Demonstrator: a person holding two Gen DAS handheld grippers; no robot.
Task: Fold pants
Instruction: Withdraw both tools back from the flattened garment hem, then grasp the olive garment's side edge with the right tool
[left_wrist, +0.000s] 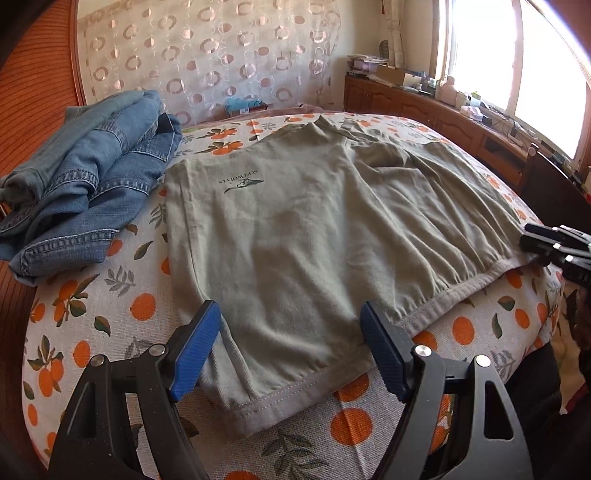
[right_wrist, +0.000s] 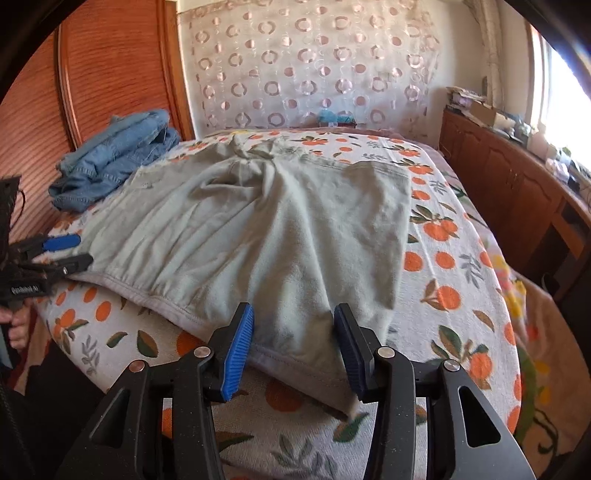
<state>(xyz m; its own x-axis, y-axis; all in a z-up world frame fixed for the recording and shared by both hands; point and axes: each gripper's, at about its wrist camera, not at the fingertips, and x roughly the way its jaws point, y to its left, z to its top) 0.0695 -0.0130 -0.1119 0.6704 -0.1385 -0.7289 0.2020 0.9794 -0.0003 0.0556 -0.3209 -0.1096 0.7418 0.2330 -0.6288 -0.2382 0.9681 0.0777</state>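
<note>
Two blue-padded fingers (left_wrist: 199, 350) of the left hand-held gripper (left_wrist: 291, 347) stand wide apart in the left wrist view, straddling the near corner of the grey-green pants (left_wrist: 314, 221) without pressing on the cloth. The pants lie spread flat on the bed (left_wrist: 122, 295), whose cover is printed with oranges and leaves. A pile of blue jeans (left_wrist: 85, 184) sits just beside the pants at the left, by the wooden headboard. At the right edge the right hand-held gripper (left_wrist: 554, 247) meets the hem.

In the right wrist view, the right hand-held gripper (right_wrist: 293, 343) has its jaws partly open, the near hem lying between the pads, not pinched. The left hand-held gripper (right_wrist: 70, 251) shows at the left, at the pants' edge, with a hand (right_wrist: 18, 325) below it.
</note>
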